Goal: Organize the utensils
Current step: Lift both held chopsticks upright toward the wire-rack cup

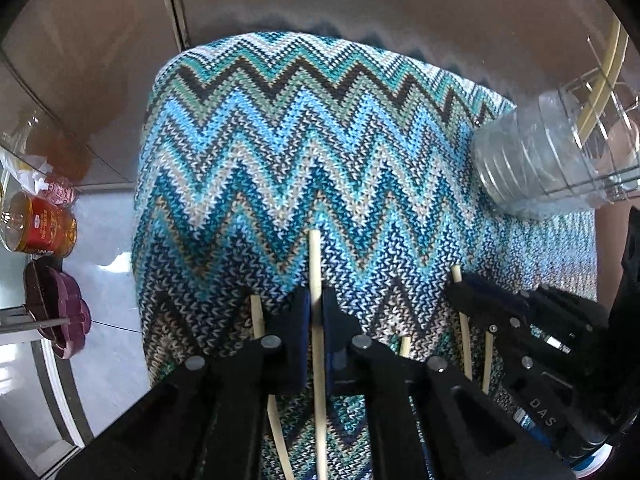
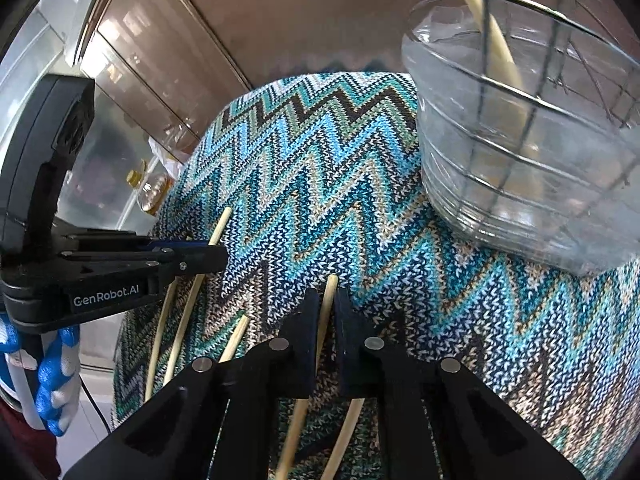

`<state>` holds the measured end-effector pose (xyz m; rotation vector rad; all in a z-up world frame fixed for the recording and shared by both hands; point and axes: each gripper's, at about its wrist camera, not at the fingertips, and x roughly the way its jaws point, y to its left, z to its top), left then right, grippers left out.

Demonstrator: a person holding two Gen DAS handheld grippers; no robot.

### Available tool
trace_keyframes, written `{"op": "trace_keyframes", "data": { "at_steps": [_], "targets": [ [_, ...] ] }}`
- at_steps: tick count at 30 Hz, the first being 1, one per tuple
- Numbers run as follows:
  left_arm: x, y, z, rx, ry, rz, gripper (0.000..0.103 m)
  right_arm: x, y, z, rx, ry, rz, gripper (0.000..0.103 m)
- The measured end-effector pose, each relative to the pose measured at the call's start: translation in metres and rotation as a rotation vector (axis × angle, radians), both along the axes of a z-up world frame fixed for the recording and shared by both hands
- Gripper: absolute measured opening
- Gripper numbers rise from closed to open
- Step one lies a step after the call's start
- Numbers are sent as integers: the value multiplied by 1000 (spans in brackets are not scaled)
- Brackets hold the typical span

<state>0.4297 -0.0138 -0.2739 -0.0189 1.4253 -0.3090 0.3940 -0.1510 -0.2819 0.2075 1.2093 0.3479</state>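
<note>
Several pale bamboo chopsticks lie on a zigzag knitted cloth (image 1: 320,152). In the left wrist view my left gripper (image 1: 319,300) is shut on one chopstick (image 1: 314,256), which runs straight up between the pads. To its right, my right gripper (image 1: 460,286) clamps another chopstick (image 1: 456,273). In the right wrist view my right gripper (image 2: 329,300) is shut on that chopstick (image 2: 331,286), and the left gripper (image 2: 219,255) at the left holds its chopstick (image 2: 222,222). Loose chopsticks (image 2: 236,336) lie between and below the grippers.
A clear plastic container (image 2: 500,184) inside a wire basket (image 2: 560,112) stands at the cloth's right, with chopsticks (image 2: 492,40) in it. Off the cloth's left edge are a red jar (image 1: 40,228), a purple dish (image 1: 60,312) and an oil bottle (image 2: 150,196). A gloved hand (image 2: 56,380) grips the left tool.
</note>
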Motion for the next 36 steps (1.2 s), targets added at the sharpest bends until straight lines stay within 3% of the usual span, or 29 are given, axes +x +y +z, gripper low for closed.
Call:
{"op": "trace_keyframes", "data": {
  "at_steps": [9,15,25,36],
  "targets": [
    [-30,9,28,-35,-110,-6,5,-30,-4,31,64,-86,-8,5],
    [-59,15,71,-37,-276,17,5,-68,-10,68,99,-233,12,5],
    [-141,19,131,-28,-562,67,5,-147,-14,135,118,-470,47,5],
    [-226,17,182,9,-747,96,5,-224,-13,187,124,-624,58,5]
  ]
}}
